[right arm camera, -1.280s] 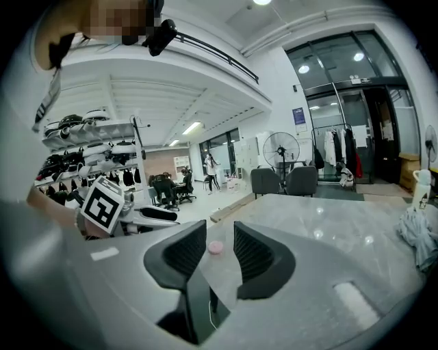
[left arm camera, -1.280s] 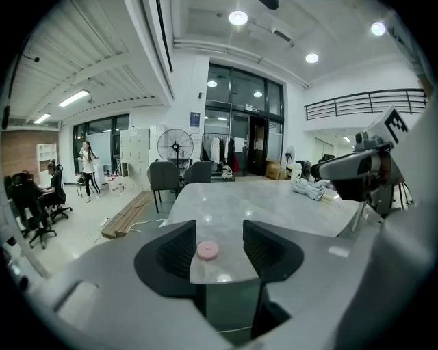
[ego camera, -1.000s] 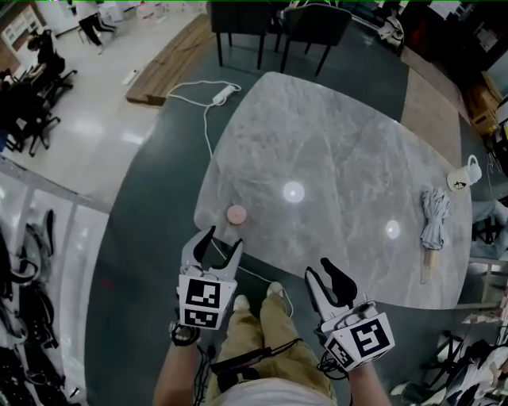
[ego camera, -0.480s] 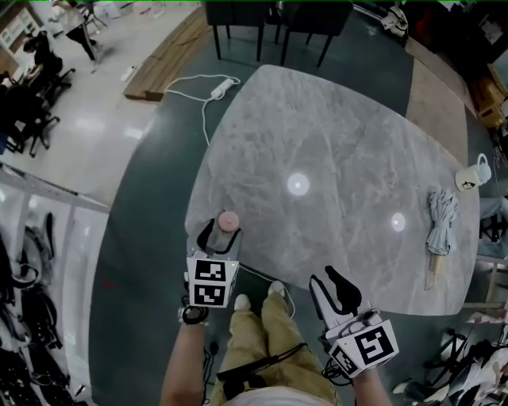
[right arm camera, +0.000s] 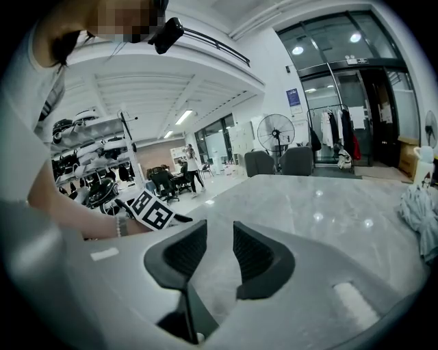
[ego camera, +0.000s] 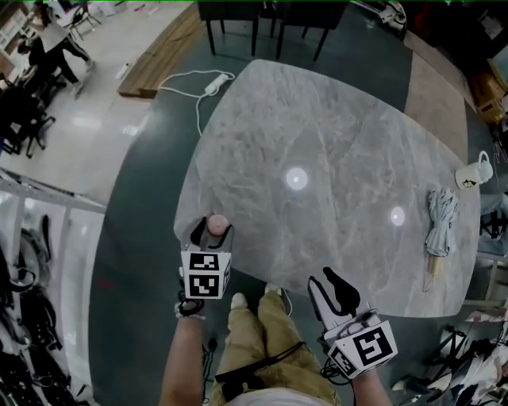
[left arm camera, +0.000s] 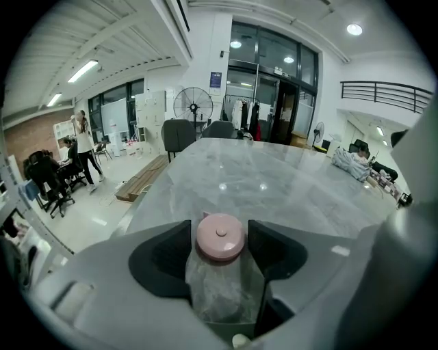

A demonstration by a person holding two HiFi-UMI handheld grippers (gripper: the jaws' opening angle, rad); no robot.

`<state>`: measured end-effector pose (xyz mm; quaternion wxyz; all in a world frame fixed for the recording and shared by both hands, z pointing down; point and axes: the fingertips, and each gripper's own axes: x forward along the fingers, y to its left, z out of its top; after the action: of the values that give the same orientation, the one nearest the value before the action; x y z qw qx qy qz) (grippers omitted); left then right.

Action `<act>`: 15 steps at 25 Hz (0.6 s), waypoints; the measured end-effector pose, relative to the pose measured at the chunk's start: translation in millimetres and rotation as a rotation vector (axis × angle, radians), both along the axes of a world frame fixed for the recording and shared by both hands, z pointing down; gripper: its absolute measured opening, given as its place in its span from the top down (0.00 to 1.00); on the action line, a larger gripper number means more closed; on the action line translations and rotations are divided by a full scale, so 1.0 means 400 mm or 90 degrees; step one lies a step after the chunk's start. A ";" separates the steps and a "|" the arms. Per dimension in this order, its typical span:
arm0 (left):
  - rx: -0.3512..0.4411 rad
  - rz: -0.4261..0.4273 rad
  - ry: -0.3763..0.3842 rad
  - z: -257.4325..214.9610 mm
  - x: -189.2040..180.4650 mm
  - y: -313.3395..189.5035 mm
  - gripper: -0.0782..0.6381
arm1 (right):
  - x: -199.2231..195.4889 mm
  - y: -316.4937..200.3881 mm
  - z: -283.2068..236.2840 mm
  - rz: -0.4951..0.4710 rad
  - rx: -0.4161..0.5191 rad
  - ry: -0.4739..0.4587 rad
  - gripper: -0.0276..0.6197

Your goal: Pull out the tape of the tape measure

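A small round pink tape measure lies near the front left edge of the grey marble table. My left gripper points down at it, one jaw on each side. In the left gripper view the pink disc sits between the dark pads with a thin gap on both sides. These jaws have just been opening and stand open around it. No tape shows outside the case. My right gripper hovers off the table's front edge; its jaws are slightly apart with nothing between them.
A folded grey umbrella and a white mug lie at the table's right side. Dark chairs stand at the far end. A power strip with its cable and wooden planks lie on the floor at left.
My left gripper has moved forward and down from the table's edge, so its jaws now straddle the pink tape measure. The right gripper has shifted only a little.
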<state>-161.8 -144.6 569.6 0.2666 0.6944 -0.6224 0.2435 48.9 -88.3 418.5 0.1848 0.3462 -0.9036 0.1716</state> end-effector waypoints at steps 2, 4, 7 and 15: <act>-0.005 0.000 0.001 0.004 0.001 -0.002 0.52 | 0.003 -0.006 0.000 0.001 -0.002 -0.001 0.78; -0.004 0.000 0.003 0.003 0.001 -0.002 0.52 | 0.007 -0.010 0.001 0.002 -0.003 -0.002 0.78; -0.001 0.002 0.004 0.004 0.000 -0.004 0.52 | 0.011 -0.016 0.006 0.002 -0.006 -0.002 0.78; 0.015 0.032 -0.020 -0.004 0.003 -0.003 0.57 | 0.007 -0.011 0.000 -0.002 0.000 -0.006 0.79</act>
<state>-160.4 -146.0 568.2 0.2428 0.7088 -0.6119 0.2535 51.8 -92.6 418.6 0.1809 0.3439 -0.9051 0.1725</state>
